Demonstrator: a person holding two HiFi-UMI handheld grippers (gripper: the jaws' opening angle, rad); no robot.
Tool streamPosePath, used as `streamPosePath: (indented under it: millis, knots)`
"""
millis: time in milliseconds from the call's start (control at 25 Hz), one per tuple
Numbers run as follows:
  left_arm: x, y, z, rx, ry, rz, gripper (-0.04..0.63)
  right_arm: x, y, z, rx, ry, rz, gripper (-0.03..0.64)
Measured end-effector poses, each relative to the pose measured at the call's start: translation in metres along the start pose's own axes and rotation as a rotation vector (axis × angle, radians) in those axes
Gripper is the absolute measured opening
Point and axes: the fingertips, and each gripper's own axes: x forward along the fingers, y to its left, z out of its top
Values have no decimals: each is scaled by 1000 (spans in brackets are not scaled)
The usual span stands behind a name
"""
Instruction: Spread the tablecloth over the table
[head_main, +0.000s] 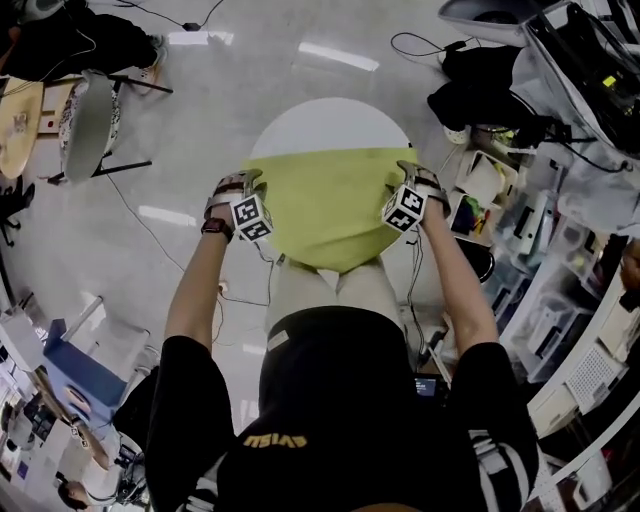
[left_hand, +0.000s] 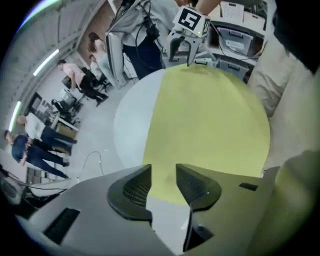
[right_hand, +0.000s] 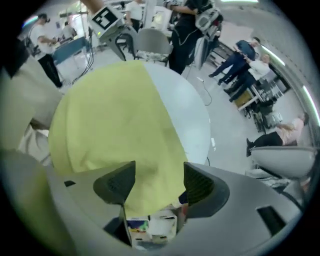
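In the head view, the yellow-green fabric tablecloth (head_main: 325, 200) lies over the near part of the round white bench (head_main: 330, 125). Its far hem runs straight across from the left edge to the right edge, and its near part hangs over the near edge toward you. The far part of the bench is bare, so by my reading the spread is only partly done. You hold your left hand-held gripper (head_main: 252, 190) at the cloth's left end and your right hand-held gripper (head_main: 408, 185) at its right end, both pointing steeply down. That wide stance suits pulling the cloth evenly from both ends.

In the left hand-held gripper view, the jaws of the left hand-held gripper (left_hand: 162, 172) stand apart with a clear gap. The tablecloth (left_hand: 210, 120) shows below and between them, but the pads do not press on it, so this one grips nothing. The cloth's hem sits just beside the jaws, with the bare bench (left_hand: 132, 125) beyond it. The right hand-held gripper (left_hand: 187, 37) shows at the opposite edge.

In the right hand-held gripper view, the jaws of the right hand-held gripper (right_hand: 159, 172) are spread wide over the tablecloth (right_hand: 115, 120) where it drapes off the bench edge. Nothing is clamped. Bare bench (right_hand: 185, 110) lies past the hem, and the left hand-held gripper (right_hand: 107, 25) shows across the bench. To cover the bare part, you would likely need to take the hem at both ends and draw it toward the far edge.
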Motion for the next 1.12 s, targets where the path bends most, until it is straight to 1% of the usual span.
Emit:
streamPosePath:
  millis: [80, 120, 160, 200, 240, 320, 400, 440, 480, 520, 560, 600, 640, 680, 720, 760, 800, 840, 880, 920, 960, 1000, 1040, 1080, 1120]
  knots:
    - [16, -3, -3, -11, 49, -121, 280, 18, -14, -12, -94, 67, 38, 310]
    - [21, -7, -3, -9, 67, -174, 329, 26, -13, -18, -120, 95, 80, 327]
    - [24, -10, -2, -2, 79, -217, 314, 31, -11, -23, -128, 117, 133, 305]
    - [25, -11, -1, 4, 88, -249, 314, 34, -8, -24, -129, 134, 186, 285]
    - [26, -11, -1, 8, 96, -269, 318, 36, -7, -23, -137, 146, 227, 295]
    - [26, -9, -1, 18, 117, -286, 317, 38, -9, -18, -171, 159, 280, 291]
    - [25, -11, 0, 31, 140, -291, 316, 39, -10, -17, -186, 169, 301, 305]
    - [24, -14, 0, 38, 150, -295, 308, 39, -10, -17, -184, 172, 302, 304]
    - [23, -17, 1, 48, 155, -300, 283, 39, -10, -17, -178, 172, 299, 302]
    - [21, -22, 1, 57, 156, -300, 240, 38, -9, -17, -166, 169, 297, 286]
    - [20, -27, 1, 58, 154, -292, 176, 36, -8, -17, -150, 164, 296, 262]
    - [19, -31, 1, 40, 148, -267, 94, 34, -5, -17, -128, 155, 297, 221]
    - [19, -34, 0, -4, 141, -227, 29, 32, -1, -15, -92, 143, 293, 116]
    - [19, -34, -2, -71, 135, -180, 21, 30, 2, -13, -35, 126, 271, 24]
    - [19, -35, -3, -152, 128, -148, 20, 29, 3, -10, 51, 106, 226, 12]
    - [18, -40, -2, -230, 121, -141, 20, 28, 3, -10, 170, 86, 173, 9]
    - [15, -52, 1, -293, 115, -158, 20, 25, 9, -13, 315, 70, 136, 8]
    - [9, -72, 6, -337, 113, -190, 20, 21, 25, -22, 473, 64, 130, 8]
    - [-2, -101, 11, -367, 121, -223, 20, 14, 54, -34, 629, 67, 157, 8]
    - [-16, -138, 15, -400, 144, -250, 20, 7, 93, -46, 771, 58, 210, 8]
    - [-31, -178, 16, -454, 171, -275, 20, 0, 133, -55, 889, 34, 259, 8]
    - [-41, -213, 18, -549, 174, -307, 20, -7, 163, -64, 982, 23, 276, 8]
    - [-43, -232, 21, -680, 136, -338, 20, -14, 182, -74, 1054, 33, 262, 8]
    - [-46, -234, 25, -822, 67, -353, 20, -23, 192, -78, 1115, 42, 232, 8]
    - [-55, -225, 25, -947, -17, -343, 20, -36, 195, -74, 1172, 28, 201, 8]
